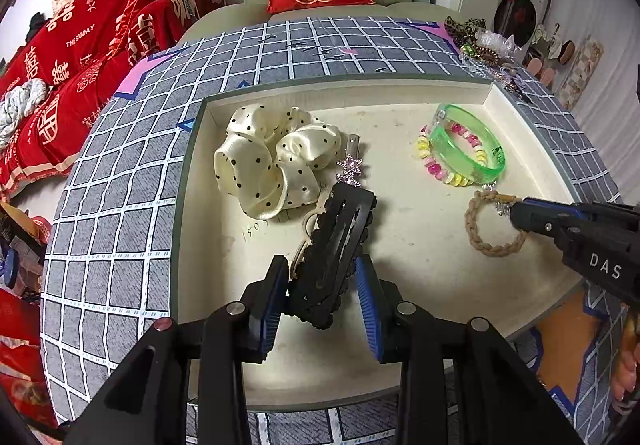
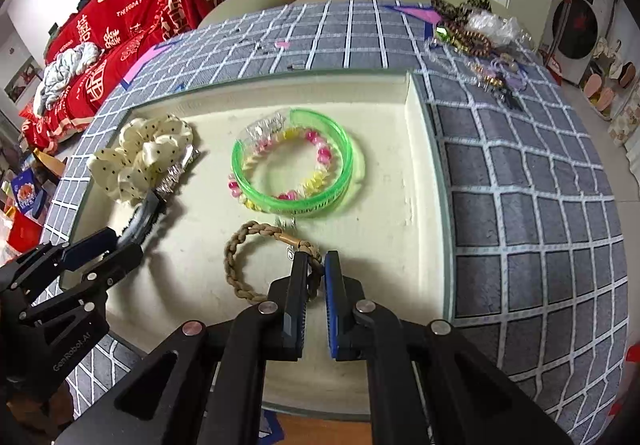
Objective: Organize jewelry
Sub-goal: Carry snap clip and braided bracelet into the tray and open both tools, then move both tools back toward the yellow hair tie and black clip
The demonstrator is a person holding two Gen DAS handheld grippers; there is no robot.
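Left gripper [image 1: 324, 285] fingers clamp the black hair clip [image 1: 338, 245]; right gripper [image 2: 315, 273] fingers pinch the braided bracelet [image 2: 256, 265].

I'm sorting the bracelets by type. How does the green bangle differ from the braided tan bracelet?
The green bangle is translucent, rigid-looking plastic; the braided tan bracelet is opaque woven cord. The bangle looks larger and rings a pink-and-yellow beaded bracelet; the braided one encloses nothing. The bangle lies free; the right gripper straddles the braided bracelet's cord. Both lie flat in the cream tray.

table [image 1: 120, 173], grid cloth | on it: tray [image 1: 344, 91], jewelry heap [image 2: 476, 41]
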